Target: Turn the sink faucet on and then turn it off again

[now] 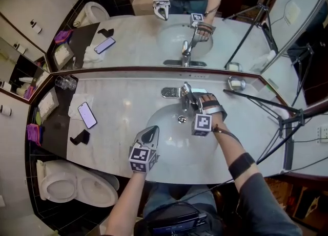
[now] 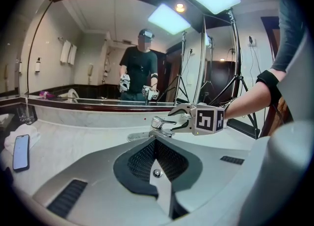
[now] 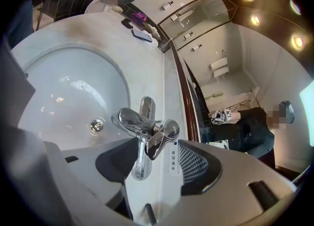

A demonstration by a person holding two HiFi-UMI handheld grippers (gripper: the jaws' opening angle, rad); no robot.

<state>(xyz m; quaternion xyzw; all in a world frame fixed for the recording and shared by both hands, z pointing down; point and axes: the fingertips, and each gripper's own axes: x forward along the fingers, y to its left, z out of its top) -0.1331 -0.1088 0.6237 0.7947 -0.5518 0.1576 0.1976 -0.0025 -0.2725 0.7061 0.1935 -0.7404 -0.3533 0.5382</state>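
Observation:
The chrome faucet [image 1: 185,95] stands at the back rim of the white sink basin [image 1: 166,130]. My right gripper [image 1: 193,100] is at the faucet with its jaws wide open. In the right gripper view, the lever [image 3: 164,134] and spout [image 3: 128,120] lie between the jaws of the right gripper [image 3: 152,144], and the pads do not press on them. I see no water stream. My left gripper [image 1: 152,130] hangs over the near side of the basin, shut and empty. In the left gripper view, the left gripper [image 2: 156,141] points at the faucet [image 2: 161,124] and the right gripper [image 2: 177,119].
A phone [image 1: 87,114] lies on the marble counter's left, with a folded towel [image 1: 77,101], a glass [image 1: 65,82] and a small black object [image 1: 80,137] near it. A metal dish [image 1: 236,83] sits at back right. A tripod [image 1: 287,122] stands right, a toilet [image 1: 77,181] lower left.

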